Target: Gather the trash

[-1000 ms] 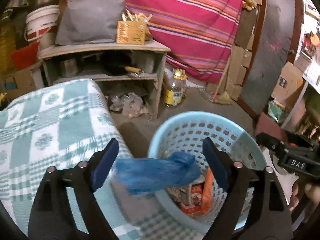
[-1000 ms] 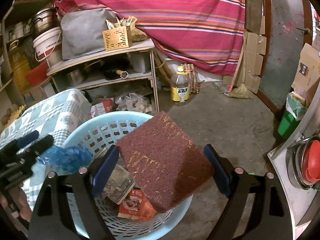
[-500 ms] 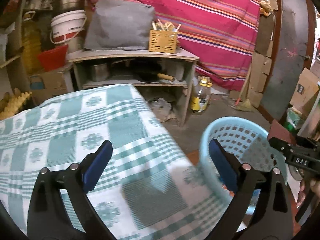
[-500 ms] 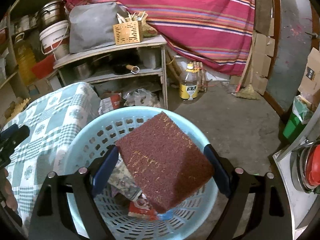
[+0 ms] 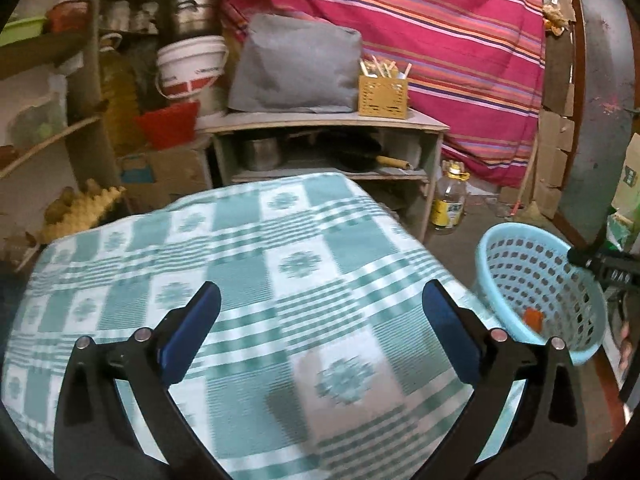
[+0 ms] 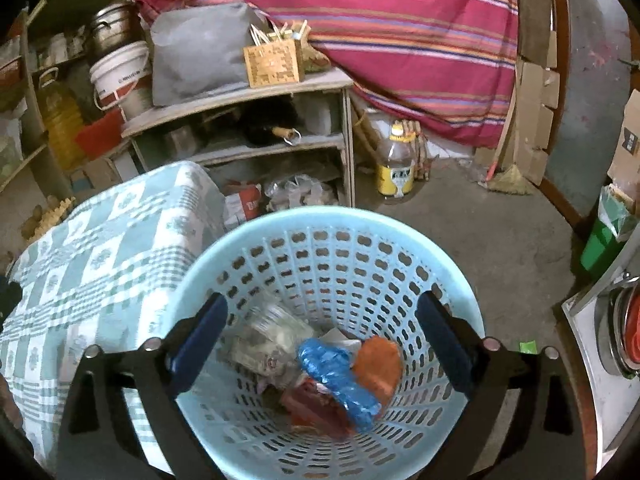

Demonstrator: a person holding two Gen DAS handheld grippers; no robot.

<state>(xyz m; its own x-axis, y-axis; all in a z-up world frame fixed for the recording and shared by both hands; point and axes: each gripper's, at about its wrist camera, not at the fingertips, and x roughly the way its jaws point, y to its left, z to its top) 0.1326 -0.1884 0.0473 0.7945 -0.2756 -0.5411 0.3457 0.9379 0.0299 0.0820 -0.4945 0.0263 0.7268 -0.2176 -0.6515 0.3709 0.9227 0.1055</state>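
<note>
Your right gripper (image 6: 320,334) tilts down over the blue basket (image 6: 332,220), jaws opening, empty; the trash (image 6: 340,376) lies inside. Your left gripper (image 5: 320,332) angles over the checked cloth (image 5: 248,248), jaws opening, empty.

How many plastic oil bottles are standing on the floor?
1: an oil bottle with a yellow label stands on the floor beside the wooden shelf unit; others may be hidden.
</note>
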